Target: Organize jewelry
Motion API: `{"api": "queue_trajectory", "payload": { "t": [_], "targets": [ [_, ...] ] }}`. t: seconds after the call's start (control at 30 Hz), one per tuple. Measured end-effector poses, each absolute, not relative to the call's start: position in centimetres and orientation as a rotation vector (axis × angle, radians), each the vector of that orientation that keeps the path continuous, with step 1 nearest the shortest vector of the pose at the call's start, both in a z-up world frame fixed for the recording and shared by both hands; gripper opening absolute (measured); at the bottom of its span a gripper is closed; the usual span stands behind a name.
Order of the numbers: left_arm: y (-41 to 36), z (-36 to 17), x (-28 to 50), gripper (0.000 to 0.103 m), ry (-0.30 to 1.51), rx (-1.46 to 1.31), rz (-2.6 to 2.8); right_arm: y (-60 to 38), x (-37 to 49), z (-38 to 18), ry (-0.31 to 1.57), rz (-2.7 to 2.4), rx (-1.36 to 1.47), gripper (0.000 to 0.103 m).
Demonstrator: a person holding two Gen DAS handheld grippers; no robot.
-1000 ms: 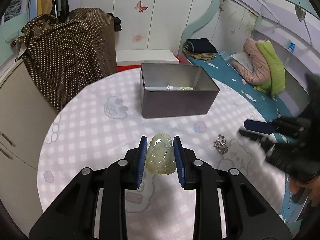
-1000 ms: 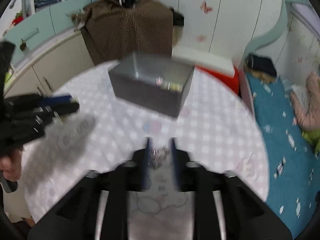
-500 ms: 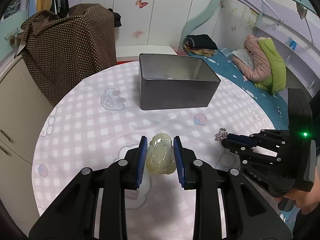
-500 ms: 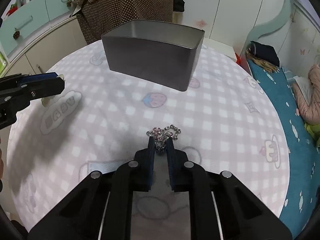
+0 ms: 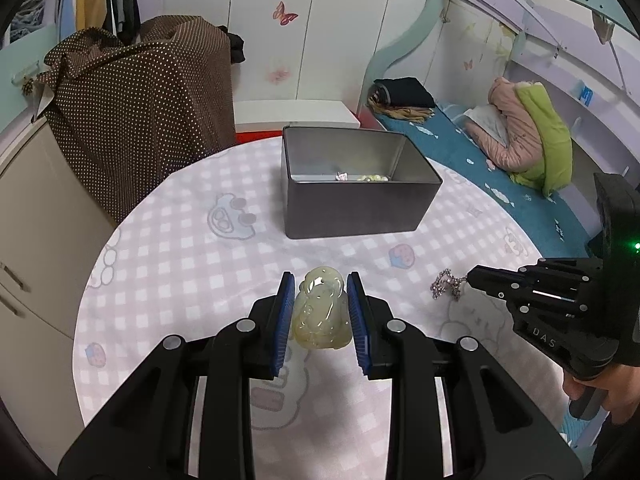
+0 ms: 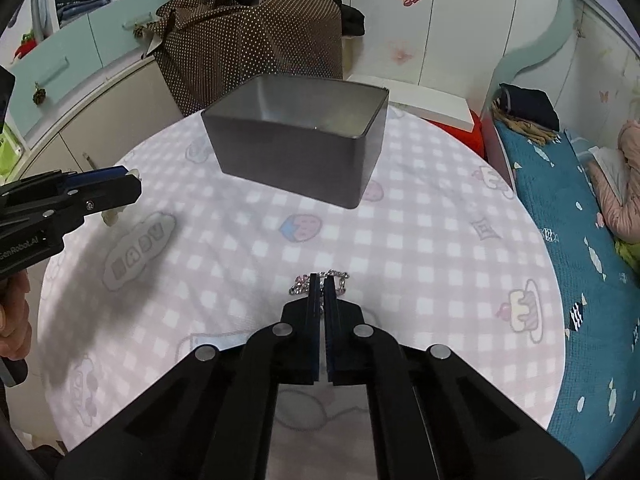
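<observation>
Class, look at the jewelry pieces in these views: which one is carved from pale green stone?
The jade pendant clamped in the left gripper. The right gripper pinches a silver chain; small pieces lie in the tin.

Around my table — the room

Brown dotted cloth at ten o'clock, folded clothes at one, pink-green jacket at two.
</observation>
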State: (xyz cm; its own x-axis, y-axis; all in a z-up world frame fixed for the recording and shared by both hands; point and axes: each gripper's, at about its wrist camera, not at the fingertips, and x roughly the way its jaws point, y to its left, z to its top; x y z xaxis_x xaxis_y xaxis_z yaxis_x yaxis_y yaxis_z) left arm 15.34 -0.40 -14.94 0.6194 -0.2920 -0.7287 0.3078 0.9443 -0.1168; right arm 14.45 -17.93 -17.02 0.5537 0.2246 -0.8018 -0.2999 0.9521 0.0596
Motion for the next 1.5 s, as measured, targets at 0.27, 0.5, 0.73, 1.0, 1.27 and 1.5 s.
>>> {"api": "queue_trajectory", "payload": {
  "t": [0.27,0.5,0.73,1.0,1.27,1.5],
  "targets": [
    [-0.5,-14.2,15.3,0.027,0.818,0.019,-0.35,-18.2,14.2,-15.4,0.908,0.332,-0.062,0.0],
    [-0.7,-12.2,15.7,0.027,0.779,0.022,-0.355,-17.9,13.9,-11.3,0.833,0.359,-0.074,0.0],
    [-1.0,-8.7,16.8,0.027,0.72,0.019,-0.364,-17.3,14.2,-6.2,0.735,0.375,-0.111,0.0],
    [-2.1,-3.4,18.9,0.027,0.654,0.003,-0.405,-17.3,16.2,-0.6,0.622,0.367,-0.129,0.0],
    [-3.9,-1.2,23.4,0.027,0.667,-0.017,-0.428,-17.1,20.5,1.1,0.612,0.36,-0.119,0.001],
    [-5.3,-4.6,27.2,0.027,0.755,-0.01,-0.409,-16.9,24.2,-2.7,0.711,0.354,-0.086,0.001]
  ]
}}
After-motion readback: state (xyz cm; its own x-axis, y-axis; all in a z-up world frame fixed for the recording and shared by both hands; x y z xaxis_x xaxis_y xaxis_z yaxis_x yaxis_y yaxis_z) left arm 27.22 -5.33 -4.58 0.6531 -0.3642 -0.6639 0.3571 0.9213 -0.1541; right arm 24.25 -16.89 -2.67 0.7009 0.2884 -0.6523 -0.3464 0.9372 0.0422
